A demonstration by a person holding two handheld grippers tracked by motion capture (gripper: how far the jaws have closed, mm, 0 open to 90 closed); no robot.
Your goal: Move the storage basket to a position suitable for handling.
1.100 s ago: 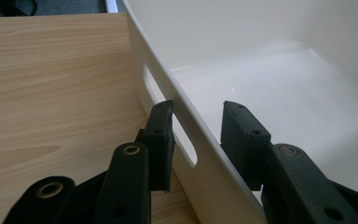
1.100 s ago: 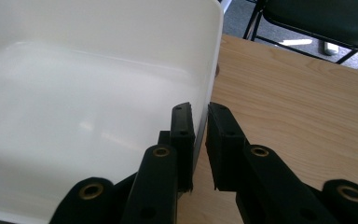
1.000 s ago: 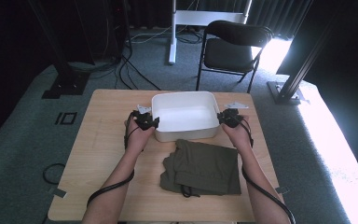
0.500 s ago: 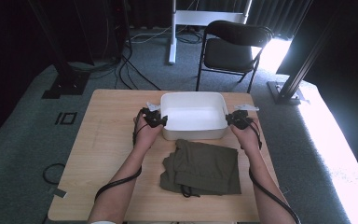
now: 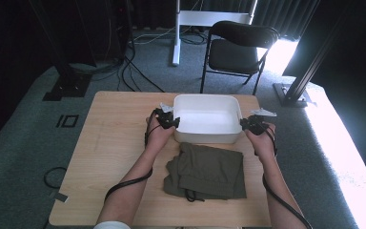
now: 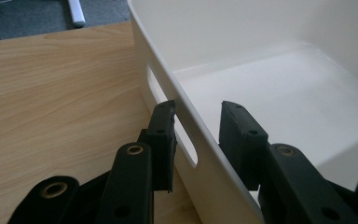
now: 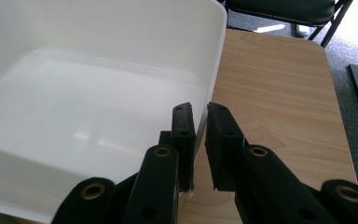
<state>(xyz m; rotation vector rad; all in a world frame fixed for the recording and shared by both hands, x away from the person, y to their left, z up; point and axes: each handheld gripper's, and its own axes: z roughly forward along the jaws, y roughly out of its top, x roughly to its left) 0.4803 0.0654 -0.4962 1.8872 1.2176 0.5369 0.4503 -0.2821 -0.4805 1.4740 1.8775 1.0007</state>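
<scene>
A white tub (image 5: 205,119) sits at the upper middle of the high view, on the far half of the worktop (image 5: 109,143), its long axis running left to right across the frame. The left tongs (image 5: 167,119) straddle its left short wall: in the left gripper view one jaw stands outside by the handle slot (image 6: 177,135) and the other inside, with a clear gap to the wall on both sides, so they are parted and hold nothing yet. The right tongs (image 7: 198,128) are nearly closed over the right wall's rim and look clamped on it. A folded olive garment (image 5: 207,171) lies just below the tub, between the forearms. Any lift likely waits on the left tongs closing.
</scene>
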